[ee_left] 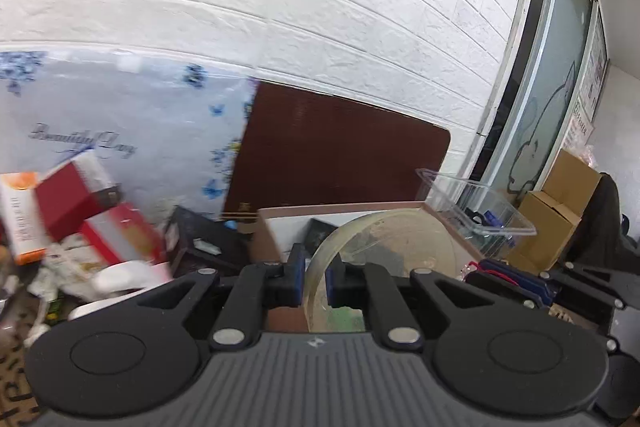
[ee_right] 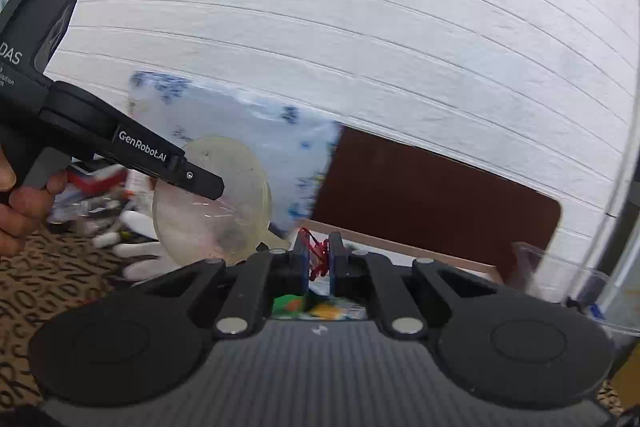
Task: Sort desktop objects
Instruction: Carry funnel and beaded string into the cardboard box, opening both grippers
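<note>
My left gripper (ee_left: 316,281) is shut on the rim of a clear round plastic lid (ee_left: 384,243), held upright on edge in the air. In the right wrist view that lid (ee_right: 240,171) shows at the left with the left gripper (ee_right: 212,189) clamped on it, and a person's hand (ee_right: 16,211) on the handle. A thin red string (ee_right: 318,255) runs between the blue pads of my right gripper (ee_right: 319,259), which is shut on it. Something green and orange (ee_right: 312,307) shows below those fingers; I cannot tell whether it hangs from the string. The right gripper (ee_left: 516,285) also appears low right in the left wrist view.
An open cardboard box (ee_left: 340,209) lies ahead, with a clear plastic tray (ee_left: 476,203) at its right. A dark brown board (ee_left: 340,151) and a floral sheet (ee_left: 120,115) lean on the white wall. Red boxes (ee_left: 72,199) and white gloves (ee_right: 140,255) clutter the lettered tablecloth (ee_right: 60,287).
</note>
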Action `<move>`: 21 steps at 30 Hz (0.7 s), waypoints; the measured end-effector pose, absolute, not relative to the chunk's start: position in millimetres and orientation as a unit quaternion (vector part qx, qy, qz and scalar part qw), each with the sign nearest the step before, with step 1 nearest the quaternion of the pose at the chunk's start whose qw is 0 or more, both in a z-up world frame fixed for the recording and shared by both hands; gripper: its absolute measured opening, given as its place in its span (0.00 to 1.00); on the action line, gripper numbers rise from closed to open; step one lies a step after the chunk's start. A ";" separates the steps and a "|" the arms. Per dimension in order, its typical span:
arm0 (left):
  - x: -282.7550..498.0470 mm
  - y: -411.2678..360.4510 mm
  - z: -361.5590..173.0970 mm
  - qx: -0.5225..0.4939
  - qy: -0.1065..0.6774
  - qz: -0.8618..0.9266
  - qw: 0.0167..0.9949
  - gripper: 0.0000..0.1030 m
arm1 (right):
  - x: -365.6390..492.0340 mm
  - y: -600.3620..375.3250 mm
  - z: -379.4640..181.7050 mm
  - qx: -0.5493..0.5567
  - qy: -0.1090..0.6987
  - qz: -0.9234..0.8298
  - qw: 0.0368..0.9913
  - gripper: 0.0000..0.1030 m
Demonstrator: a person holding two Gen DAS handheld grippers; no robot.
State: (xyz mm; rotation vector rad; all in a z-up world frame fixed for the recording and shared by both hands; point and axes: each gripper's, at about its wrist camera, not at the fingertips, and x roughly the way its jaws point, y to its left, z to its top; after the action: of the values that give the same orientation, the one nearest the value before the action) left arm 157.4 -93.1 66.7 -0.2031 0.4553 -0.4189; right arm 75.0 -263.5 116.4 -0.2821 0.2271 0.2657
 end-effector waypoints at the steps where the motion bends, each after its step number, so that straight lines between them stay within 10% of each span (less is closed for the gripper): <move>1: 166.3 -103.4 65.8 -0.099 0.225 -0.205 0.947 0.08 | 81.1 -272.0 116.9 -0.141 0.114 0.121 0.976 0.06; 21: 284.9 -148.1 10.1 -0.054 0.292 -0.140 0.944 0.22 | 234.5 -314.3 75.3 -0.121 0.190 0.074 0.971 0.10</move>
State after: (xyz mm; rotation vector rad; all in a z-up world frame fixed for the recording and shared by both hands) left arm 284.9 -148.1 10.1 -0.1097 0.5960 -0.2852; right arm 234.5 -314.3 75.3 -0.2450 0.3837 0.1492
